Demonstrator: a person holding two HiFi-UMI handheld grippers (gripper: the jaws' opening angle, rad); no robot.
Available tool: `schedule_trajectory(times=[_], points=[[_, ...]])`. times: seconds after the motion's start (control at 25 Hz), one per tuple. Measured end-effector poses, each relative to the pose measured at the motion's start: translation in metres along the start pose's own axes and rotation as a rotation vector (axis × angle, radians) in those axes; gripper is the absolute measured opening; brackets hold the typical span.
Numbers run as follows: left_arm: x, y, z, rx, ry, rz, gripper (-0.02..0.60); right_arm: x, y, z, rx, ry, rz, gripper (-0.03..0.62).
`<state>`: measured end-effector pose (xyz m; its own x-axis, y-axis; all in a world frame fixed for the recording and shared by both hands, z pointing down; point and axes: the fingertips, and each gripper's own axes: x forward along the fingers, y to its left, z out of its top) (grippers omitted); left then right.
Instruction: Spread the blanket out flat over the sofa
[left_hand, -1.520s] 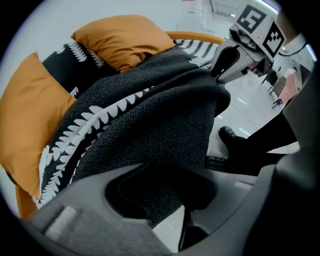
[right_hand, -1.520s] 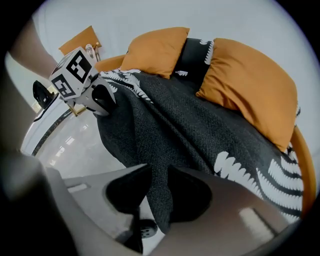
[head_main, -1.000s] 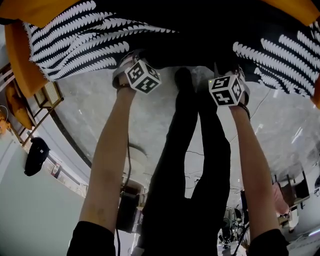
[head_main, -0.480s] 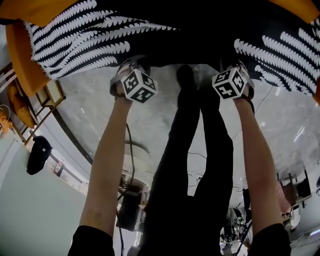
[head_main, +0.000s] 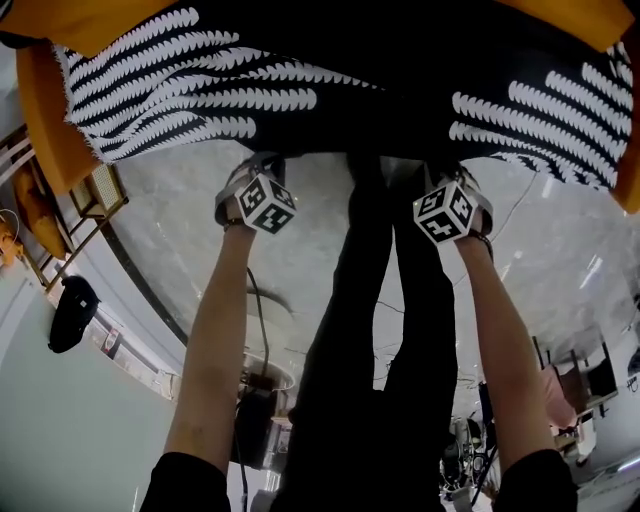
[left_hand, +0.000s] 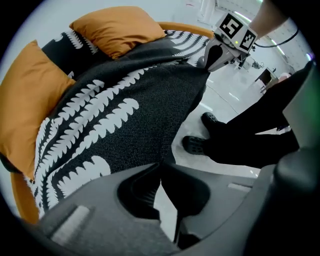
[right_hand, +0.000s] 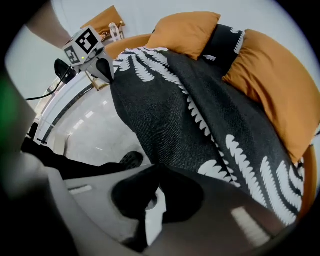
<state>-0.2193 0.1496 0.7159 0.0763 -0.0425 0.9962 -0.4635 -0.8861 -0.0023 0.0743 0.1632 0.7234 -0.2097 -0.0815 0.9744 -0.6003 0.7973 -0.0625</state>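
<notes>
A black blanket (head_main: 340, 80) with white fern patterns lies over the orange sofa (head_main: 45, 120), its front hem hanging toward the floor. My left gripper (head_main: 262, 172) is shut on that hem, left of the person's legs. My right gripper (head_main: 446, 178) is shut on the same hem further right. In the left gripper view the blanket (left_hand: 125, 115) runs straight into the closed jaws of the left gripper (left_hand: 160, 167), and the right gripper (left_hand: 219, 54) pinches the far end. The right gripper view shows the blanket (right_hand: 200, 115) entering the right gripper (right_hand: 155, 172), with the left gripper (right_hand: 102, 67) beyond.
Orange cushions (left_hand: 117, 30) (right_hand: 275, 85) rest against the sofa back, partly on the blanket. The person's black-clad legs (head_main: 380, 350) and shoes (left_hand: 197, 145) stand on the pale glossy floor between the arms. A wooden chair (head_main: 95, 190), a black object (head_main: 72, 312) and cables lie left.
Both grippers have moved back toward the person, drawing the blanket's front hem with them. The right gripper has closed on the hem.
</notes>
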Motion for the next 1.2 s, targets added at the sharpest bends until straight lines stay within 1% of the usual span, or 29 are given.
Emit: schedule_trajectory(times=[0.16,0.32,0.4,0.48,0.6,0.68,0.72,0.76,0.8,0.84,0.88,1.04,1.2], points=[[0.002,-0.027,-0.028,0.031,0.056,-0.061,0.015,0.003,0.039,-0.016,-0.031,0.048,0.085,0.011],[0.008,-0.067,-0.050,0.090,0.127,-0.121,0.015,0.007,0.067,-0.039,-0.028,0.090,0.154,0.011],[0.010,-0.079,-0.052,0.087,0.142,-0.125,0.015,0.008,0.075,-0.047,-0.010,0.100,0.178,0.011],[0.014,-0.082,-0.055,0.070,0.164,-0.119,0.015,0.010,0.078,-0.050,0.005,0.101,0.197,0.011],[0.023,-0.081,-0.059,0.067,0.224,-0.124,0.015,0.016,0.076,-0.048,0.026,0.107,0.238,0.012],[0.026,-0.077,-0.056,0.028,0.238,-0.138,0.016,0.020,0.069,-0.043,0.022,0.101,0.229,0.015],[0.026,-0.075,-0.052,-0.011,0.230,-0.150,0.018,0.021,0.062,-0.039,0.016,0.086,0.203,0.025],[0.027,-0.074,-0.047,-0.059,0.220,-0.163,0.050,0.020,0.054,-0.035,0.013,0.066,0.172,0.034],[0.027,-0.073,-0.042,-0.105,0.211,-0.175,0.135,0.019,0.046,-0.031,0.017,0.046,0.146,0.057],[0.026,-0.072,-0.037,-0.141,0.202,-0.179,0.178,0.018,0.039,-0.029,0.025,0.031,0.130,0.095],[0.024,-0.071,-0.033,-0.163,0.195,-0.173,0.178,0.016,0.034,-0.027,0.031,0.022,0.122,0.109],[0.009,-0.074,-0.018,-0.194,0.159,-0.138,0.179,0.000,0.023,-0.026,0.026,0.005,0.107,0.109],[-0.014,-0.081,0.004,-0.245,0.109,-0.106,0.184,-0.024,0.007,-0.020,0.023,-0.032,0.076,0.109]])
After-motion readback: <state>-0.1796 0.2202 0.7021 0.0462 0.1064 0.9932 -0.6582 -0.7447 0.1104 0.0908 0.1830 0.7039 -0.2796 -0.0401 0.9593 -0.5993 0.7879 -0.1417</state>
